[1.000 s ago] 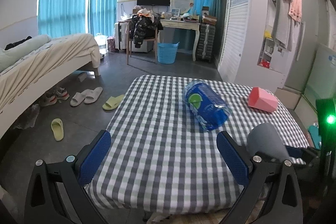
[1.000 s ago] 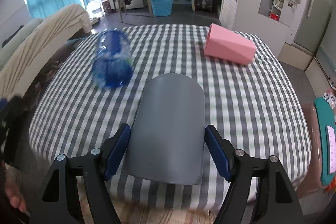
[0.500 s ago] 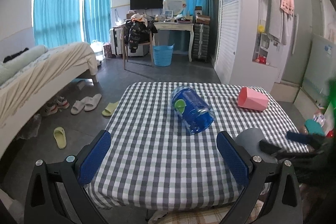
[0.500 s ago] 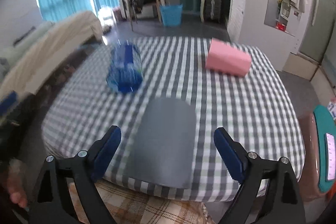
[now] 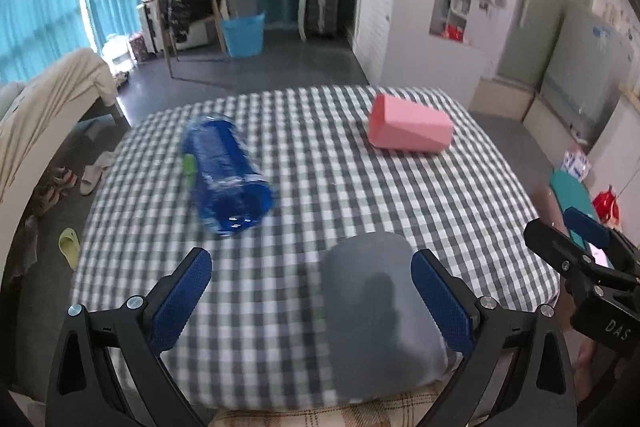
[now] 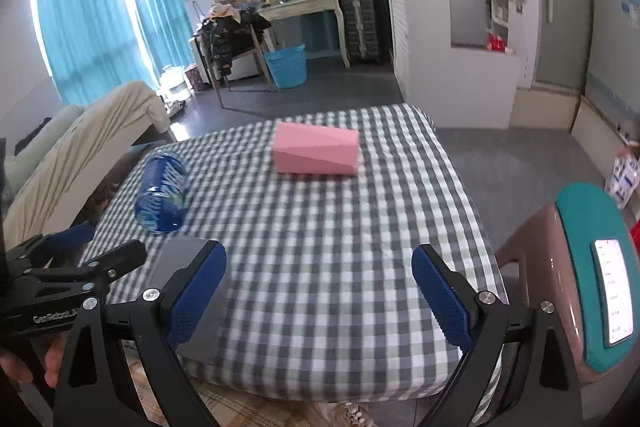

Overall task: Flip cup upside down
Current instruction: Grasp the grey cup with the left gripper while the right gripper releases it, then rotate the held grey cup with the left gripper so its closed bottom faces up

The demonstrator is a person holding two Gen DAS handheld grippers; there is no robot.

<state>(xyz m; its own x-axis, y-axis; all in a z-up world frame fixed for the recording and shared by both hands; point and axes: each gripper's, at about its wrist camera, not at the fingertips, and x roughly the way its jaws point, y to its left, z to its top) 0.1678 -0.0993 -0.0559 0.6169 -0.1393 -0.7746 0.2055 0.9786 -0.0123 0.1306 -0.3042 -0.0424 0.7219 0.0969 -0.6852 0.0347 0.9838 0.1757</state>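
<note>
The grey cup (image 5: 376,311) stands upside down near the front edge of the checked table (image 5: 360,187). My left gripper (image 5: 312,303) is open, with its right finger beside the cup and nothing held. My right gripper (image 6: 318,295) is open and empty, over the table to the right of the cup. A sliver of the cup (image 6: 180,255) shows behind its left finger. In the right wrist view the left gripper (image 6: 76,255) shows at the left edge. In the left wrist view the right gripper (image 5: 580,247) shows at the right.
A blue water bottle (image 5: 224,175) lies on its side at the table's left. A pink cup (image 5: 408,125) lies on its side at the far right. A brown chair with a teal pad (image 6: 592,267) and a phone stands to the right of the table.
My right gripper opened, let go of the grey cup and moved right. My left gripper swung right, bringing the cup between its fingers' span.
</note>
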